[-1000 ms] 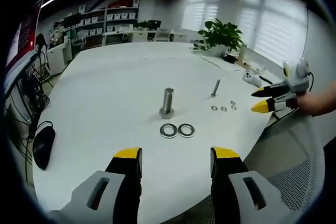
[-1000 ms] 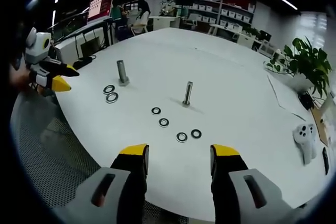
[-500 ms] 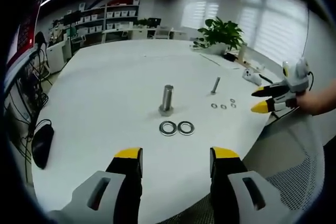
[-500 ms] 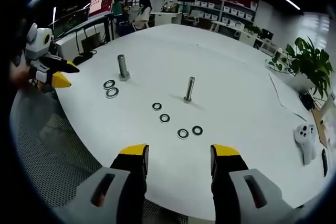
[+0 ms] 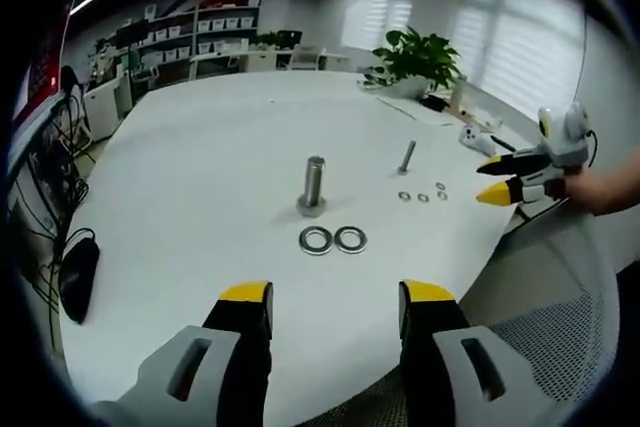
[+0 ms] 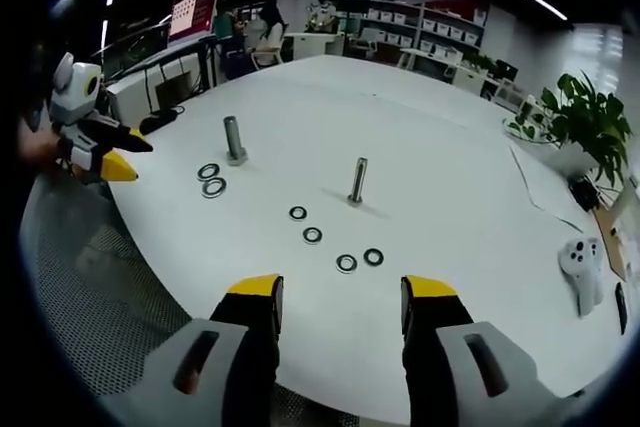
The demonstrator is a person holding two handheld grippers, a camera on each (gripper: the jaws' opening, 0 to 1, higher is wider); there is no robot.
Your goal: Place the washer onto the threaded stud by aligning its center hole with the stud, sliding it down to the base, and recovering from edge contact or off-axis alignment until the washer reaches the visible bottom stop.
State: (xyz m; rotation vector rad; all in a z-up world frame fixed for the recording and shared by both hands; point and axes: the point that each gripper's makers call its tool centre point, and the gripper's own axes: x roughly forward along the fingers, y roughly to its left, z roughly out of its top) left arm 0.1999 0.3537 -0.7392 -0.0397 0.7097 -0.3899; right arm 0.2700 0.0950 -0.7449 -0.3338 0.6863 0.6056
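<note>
Two large steel washers (image 5: 333,240) lie side by side on a round white table (image 5: 200,197), at six o'clock from the thick upright threaded stud (image 5: 313,186). The left gripper (image 5: 333,297) and right gripper (image 6: 340,292) hover over the near edge, jaws spread wide, holding nothing.

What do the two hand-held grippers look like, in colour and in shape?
Each hand-held gripper has two black jaws with yellow tips and grey, slotted mounts. The left hand-held gripper and the right hand-held gripper look alike. Seen from the side in the other's view, each has a white and grey body with pointed yellow tips. No cable or sleeve can be made out.
</note>
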